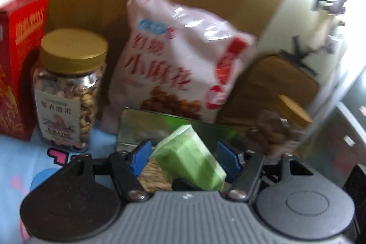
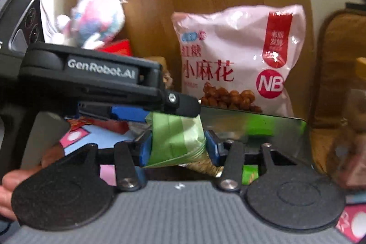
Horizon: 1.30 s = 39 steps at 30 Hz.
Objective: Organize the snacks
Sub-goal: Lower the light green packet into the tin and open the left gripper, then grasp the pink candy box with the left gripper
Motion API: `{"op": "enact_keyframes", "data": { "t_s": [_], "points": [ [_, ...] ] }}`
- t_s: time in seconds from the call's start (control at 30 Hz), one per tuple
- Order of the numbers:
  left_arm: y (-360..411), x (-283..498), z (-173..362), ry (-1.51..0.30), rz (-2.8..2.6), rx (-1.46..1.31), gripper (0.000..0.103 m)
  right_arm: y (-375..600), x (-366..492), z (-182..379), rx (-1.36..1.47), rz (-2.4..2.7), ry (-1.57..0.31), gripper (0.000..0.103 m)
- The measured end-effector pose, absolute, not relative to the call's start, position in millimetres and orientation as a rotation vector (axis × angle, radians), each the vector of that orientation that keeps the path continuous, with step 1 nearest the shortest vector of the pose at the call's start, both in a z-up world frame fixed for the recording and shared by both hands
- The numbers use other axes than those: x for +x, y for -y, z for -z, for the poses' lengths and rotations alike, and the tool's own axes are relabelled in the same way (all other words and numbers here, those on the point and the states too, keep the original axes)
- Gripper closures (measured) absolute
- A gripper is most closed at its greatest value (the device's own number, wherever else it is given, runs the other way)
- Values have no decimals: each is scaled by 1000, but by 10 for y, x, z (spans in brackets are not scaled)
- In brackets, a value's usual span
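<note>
Brown wood panelling backs the scene, and a light blue printed cloth (image 1: 20,161) covers the surface below; whether that is a bed or a worktop cannot be told.

Left wrist view: the left gripper (image 1: 183,153) has its blue fingers (image 1: 140,158) partly apart on either side of a green paper-wrapped snack pack (image 1: 194,161). The near pad appears to touch the wrapper; the far pad stands just beside it, so a firm grip cannot be confirmed. Behind stand one nut jar (image 1: 68,90) with a gold lid, one red box (image 1: 18,65) at the left edge, one pink snack bag (image 1: 180,56) leaning on the panelling, and one metal tin (image 1: 146,127) just in front of the bag. Blur hides the items at right.

Right wrist view: the right gripper (image 2: 178,146) has both pads pressed on the same green pack, clear of the surface, with the left gripper coming onto its upper end from the left. One plush toy (image 2: 96,17) sits on the red box.

Handling judgement: the green pack is likely light, soft and crushable, with loose folded paper that can slip. Grip across the firm body, not the folded ends, with moderate pressure. The jar is rigid and probably heavier; the bag is limp and slick.
</note>
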<state>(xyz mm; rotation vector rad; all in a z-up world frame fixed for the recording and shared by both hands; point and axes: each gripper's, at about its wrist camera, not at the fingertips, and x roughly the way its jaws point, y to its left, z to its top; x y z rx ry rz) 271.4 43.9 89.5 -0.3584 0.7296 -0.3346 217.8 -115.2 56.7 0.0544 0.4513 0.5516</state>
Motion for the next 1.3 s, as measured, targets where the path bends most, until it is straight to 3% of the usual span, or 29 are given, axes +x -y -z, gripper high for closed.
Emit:
{"op": "enact_keyframes", "data": {
  "t_s": [0.1,0.4,0.67,0.83,0.93,1.13,1.23,1.3],
  "points": [
    [-467,2903,-684,-789,304,-389,38,1066,2236,-502,-11,-484,-440,40],
    [-698,2108,-938,-639,444,-391,36,1546,1530,-507,90,-690,-417,40],
    [-1063,1347,-526,-738,369,-451,36,1088,1313,-11,-257,-713,-511,43],
    [-1047,1125,-481,-748,302,-375,36,1212,1110,-49,-238,-737,-532,73],
    [-971,1045,-533,-735,316,-335,36,1371,766,-44,-278,-723,-514,76],
    [-554,962,-605,-739,427,-234,36,1942,230,-58,-310,-684,-502,75],
    [-309,957,-551,-771,496,-203,36,2222,74,-51,-269,-572,-488,65],
    [-149,955,-495,-791,522,-181,36,2341,-17,-31,-214,-537,-486,64]
  ]
}}
